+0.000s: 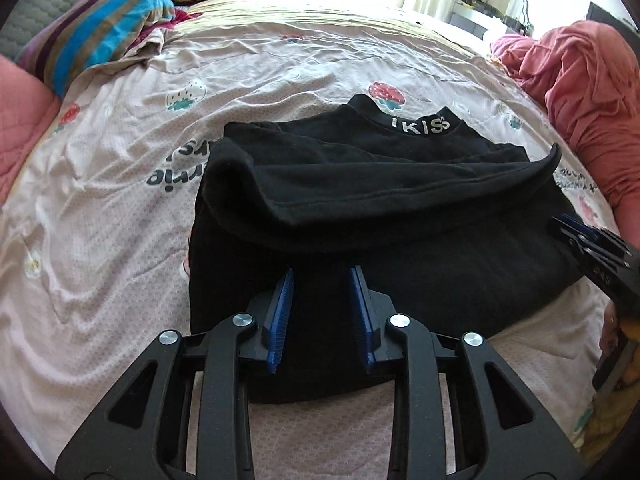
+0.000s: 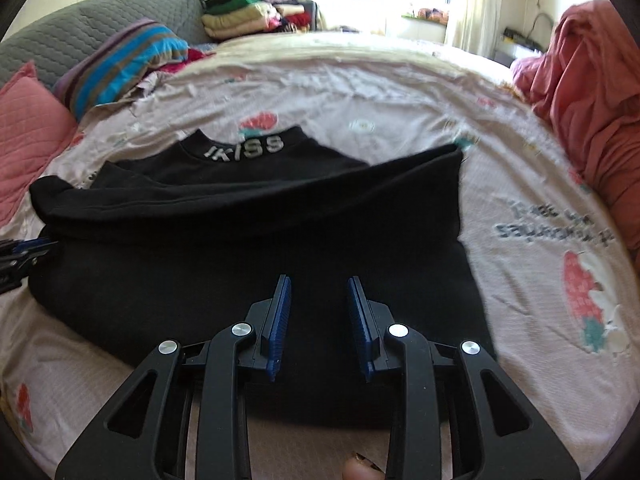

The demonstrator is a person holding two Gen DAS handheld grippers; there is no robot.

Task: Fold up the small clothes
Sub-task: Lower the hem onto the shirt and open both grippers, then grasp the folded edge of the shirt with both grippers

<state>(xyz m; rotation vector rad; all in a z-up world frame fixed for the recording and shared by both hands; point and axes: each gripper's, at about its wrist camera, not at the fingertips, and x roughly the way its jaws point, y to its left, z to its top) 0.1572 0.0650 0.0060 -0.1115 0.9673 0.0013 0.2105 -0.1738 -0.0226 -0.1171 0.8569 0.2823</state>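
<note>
A black top (image 1: 360, 208) with white "IKISS" lettering on its collar lies partly folded on the bed, its lower half turned up over the chest. It also shows in the right wrist view (image 2: 240, 240). My left gripper (image 1: 322, 280) is open and empty, its blue pads over the garment's near edge. My right gripper (image 2: 319, 286) is open and empty over the same near edge, further right. The right gripper's tip also shows in the left wrist view (image 1: 576, 236) at the garment's right side. The left gripper's tip shows in the right wrist view (image 2: 24, 252) at the garment's left side.
The bed sheet (image 1: 120, 200) is pale pink with strawberry prints and is wrinkled. A striped pillow (image 1: 100, 32) and a pink cushion (image 2: 28, 128) lie at the left. A pink blanket (image 1: 580, 80) is heaped at the right. Folded clothes (image 2: 240, 16) are stacked at the far end.
</note>
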